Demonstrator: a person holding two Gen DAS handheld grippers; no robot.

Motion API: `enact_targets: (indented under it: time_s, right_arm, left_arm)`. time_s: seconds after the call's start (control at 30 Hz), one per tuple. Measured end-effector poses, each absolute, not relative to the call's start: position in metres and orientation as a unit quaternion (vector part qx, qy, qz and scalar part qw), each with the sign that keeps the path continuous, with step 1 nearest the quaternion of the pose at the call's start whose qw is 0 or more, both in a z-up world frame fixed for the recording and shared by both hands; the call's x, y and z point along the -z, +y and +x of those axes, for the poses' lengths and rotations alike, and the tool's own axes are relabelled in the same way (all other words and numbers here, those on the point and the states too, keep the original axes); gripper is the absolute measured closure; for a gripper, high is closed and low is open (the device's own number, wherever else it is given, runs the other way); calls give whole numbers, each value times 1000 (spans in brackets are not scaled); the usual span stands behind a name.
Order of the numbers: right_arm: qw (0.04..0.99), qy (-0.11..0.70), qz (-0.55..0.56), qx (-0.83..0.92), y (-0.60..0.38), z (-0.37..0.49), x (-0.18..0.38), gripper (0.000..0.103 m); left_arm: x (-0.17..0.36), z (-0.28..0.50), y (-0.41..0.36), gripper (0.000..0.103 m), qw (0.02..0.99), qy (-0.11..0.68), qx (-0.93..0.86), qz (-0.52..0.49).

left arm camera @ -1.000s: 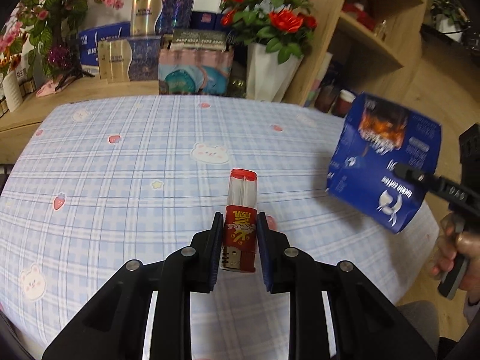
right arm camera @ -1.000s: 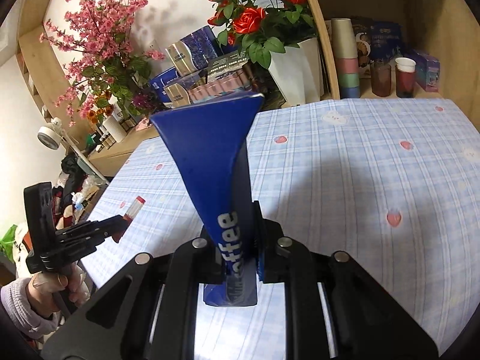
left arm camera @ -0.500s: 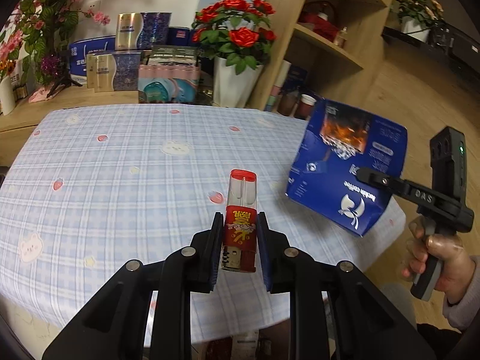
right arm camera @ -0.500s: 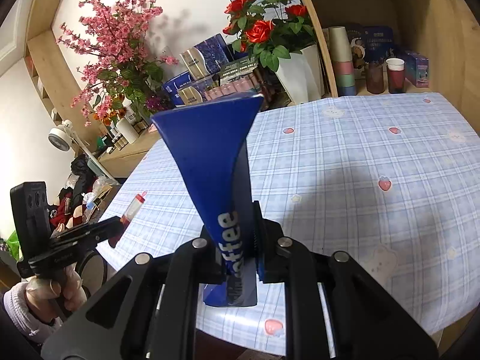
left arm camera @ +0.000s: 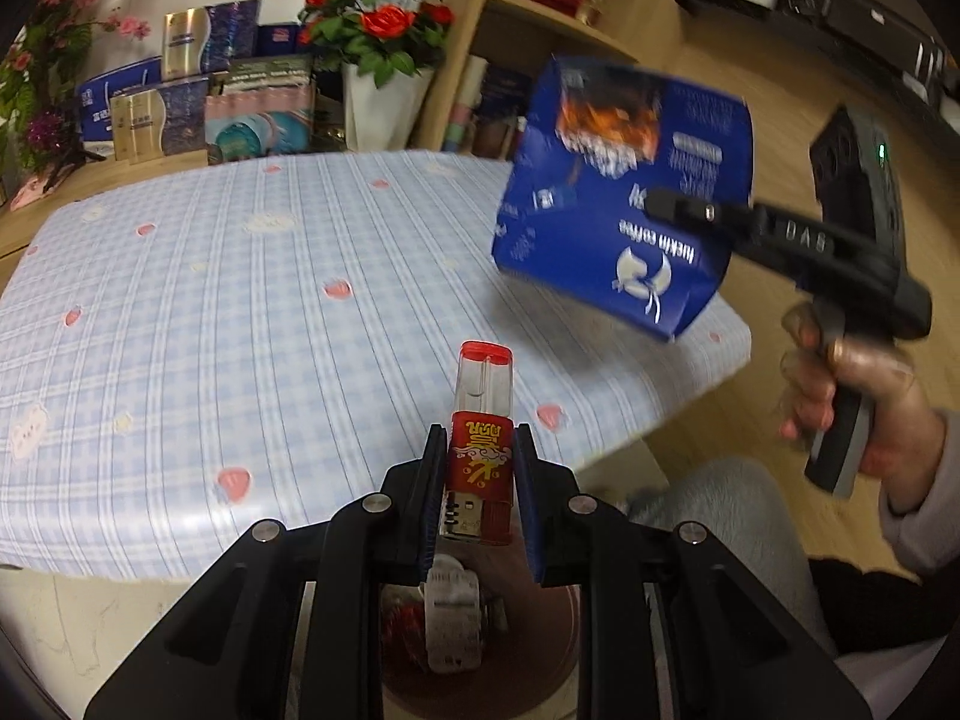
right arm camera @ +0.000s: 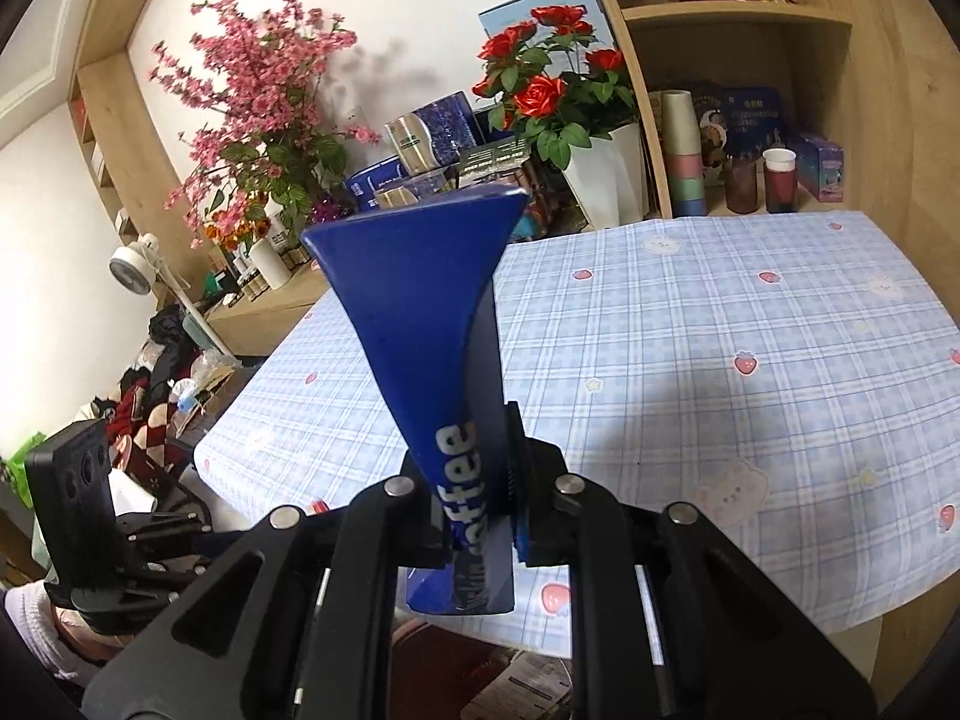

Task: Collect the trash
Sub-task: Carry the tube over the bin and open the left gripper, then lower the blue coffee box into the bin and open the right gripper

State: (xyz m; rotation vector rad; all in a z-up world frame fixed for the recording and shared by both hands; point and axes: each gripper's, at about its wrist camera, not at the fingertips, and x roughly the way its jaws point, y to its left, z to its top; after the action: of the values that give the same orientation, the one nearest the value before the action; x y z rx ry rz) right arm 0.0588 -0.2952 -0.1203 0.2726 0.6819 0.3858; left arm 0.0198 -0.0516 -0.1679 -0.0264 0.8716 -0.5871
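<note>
Red lighter (left arm camera: 482, 462) clamped upright in the left gripper (left arm camera: 480, 498), dead centre low in the left wrist view, clear end with the red cap poking up. Blue coffee bag (right arm camera: 420, 360) pinched flat in the right gripper (right arm camera: 480, 516), fanning up the middle of the right wrist view; same bag hanging blurred at upper right of the left view.

Compared with a second ago: both pulled back off the checked tabletop (left arm camera: 240, 312). Edge of it now cuts across mid-frame, and right under the left gripper, bottom centre, sits a dark reddish bin (left arm camera: 540, 648) with a crumpled cup or wrapper already inside. Means pickup looks done and drop-off is probably next, lighter first by the look of it.

Around: rose pot (right arm camera: 606, 180) and boxes at the top of the frame, pink blossoms upper left, cups on the shelf at right. Nothing really in the way except the person's knee (left arm camera: 720, 498) in grey at lower right, close beside the bin. Bag looks floppy, could catch the rim.
</note>
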Motion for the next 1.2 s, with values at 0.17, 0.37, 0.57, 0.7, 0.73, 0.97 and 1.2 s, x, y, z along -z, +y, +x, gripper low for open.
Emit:
enact_targets:
  time_s: [0.17,0.37,0.57,0.7,0.73,0.97,1.2]
  right_arm:
    - [914,331,138,-187,-298,49,120,86]
    - [913,334,148,-182,-304,47,121,86]
    - [911,338,146,-186,-301,46,122,86]
    - [909,344,137,-192,-296,43,124,86]
    - [909,345,134,-193,-295,43,125,86]
    - [903,355,128,-205,-290,39,128,86]
    - [894,370,120,-220,-280,33,132,86]
  left_arm:
    - [182,5,-58,81,848,440,297,-13]
    - [192,-8,-72,81,830,452,325,-1]
    - [185,-11,-72,47,828,443,342,-27]
    - [173,-3,-57,26,846,427,315,-51]
    - [168,0,-48,20,856,417,300,-59]
    - [141,7,-2,7,909,362,195,-65]
    - [127,7,38,6,929,339,126,-82]
